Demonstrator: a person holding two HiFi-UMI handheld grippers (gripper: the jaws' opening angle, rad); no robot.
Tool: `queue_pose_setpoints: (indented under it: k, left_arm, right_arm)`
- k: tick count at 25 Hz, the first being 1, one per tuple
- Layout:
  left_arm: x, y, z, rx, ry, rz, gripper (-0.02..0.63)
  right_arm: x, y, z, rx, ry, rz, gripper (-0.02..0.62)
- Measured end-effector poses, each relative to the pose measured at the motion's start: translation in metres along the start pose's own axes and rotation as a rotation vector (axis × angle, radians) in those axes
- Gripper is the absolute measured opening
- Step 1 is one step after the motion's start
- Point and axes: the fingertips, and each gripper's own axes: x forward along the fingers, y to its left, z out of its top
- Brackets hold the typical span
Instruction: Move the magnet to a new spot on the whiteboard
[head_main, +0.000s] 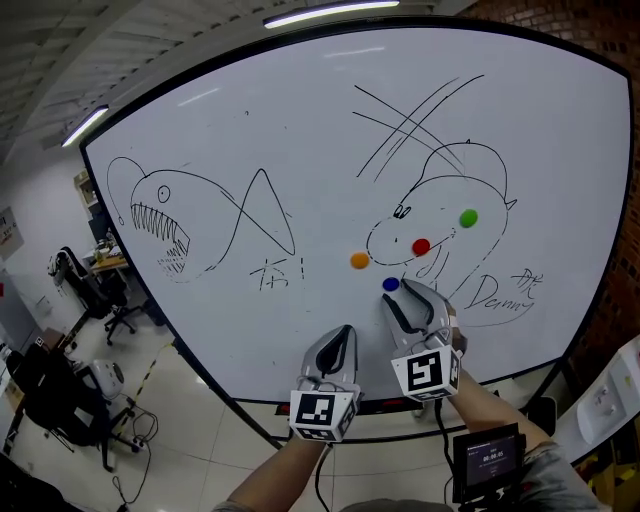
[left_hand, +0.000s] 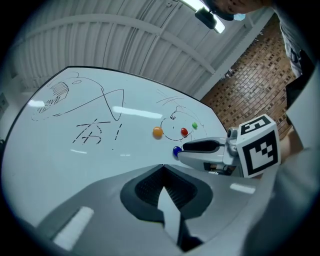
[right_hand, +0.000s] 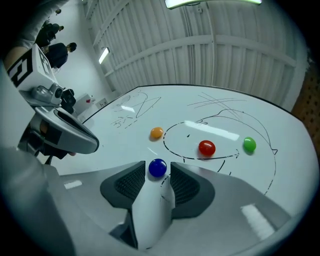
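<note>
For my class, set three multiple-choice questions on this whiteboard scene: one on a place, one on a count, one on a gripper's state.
1. What lies between the jaws of the right gripper? A a pen; B the blue magnet; C nothing.
2. How many magnets are on the whiteboard? A two; B four; C six.
3. The left gripper is: A wide open; B shut on a pen; C shut, empty.
Answers: 1 B, it sits between the open tips; 2 B, orange magnet, red magnet, green magnet, plus blue; 3 C, its tips meet, nothing between.
</note>
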Motion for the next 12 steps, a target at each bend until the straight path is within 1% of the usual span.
queue_pose_setpoints:
  k: [3, 6, 12]
  left_arm:
    - [0.0036, 0.0017, 0.0029, -0.002, -0.008, -0.014, 0.002]
    - [0.0054, 0.0013, 0.0053, -0.004, -0.017, -0.033, 0.002]
    - [0.0073, -0.0013, 0.0037, -0.024, -0.012, -0.077, 0.002]
  right_arm:
    - [0.0083, -0.0016, -0.0009, -0.02, 0.017, -0.022, 0.162]
    - [0.0086, -0.0022, -0.0006, -0.026, 0.026, -0.034, 0.127]
    - [0.0035, -0.0095, -0.0015, -0.008, 0.056, -0.068, 0.124]
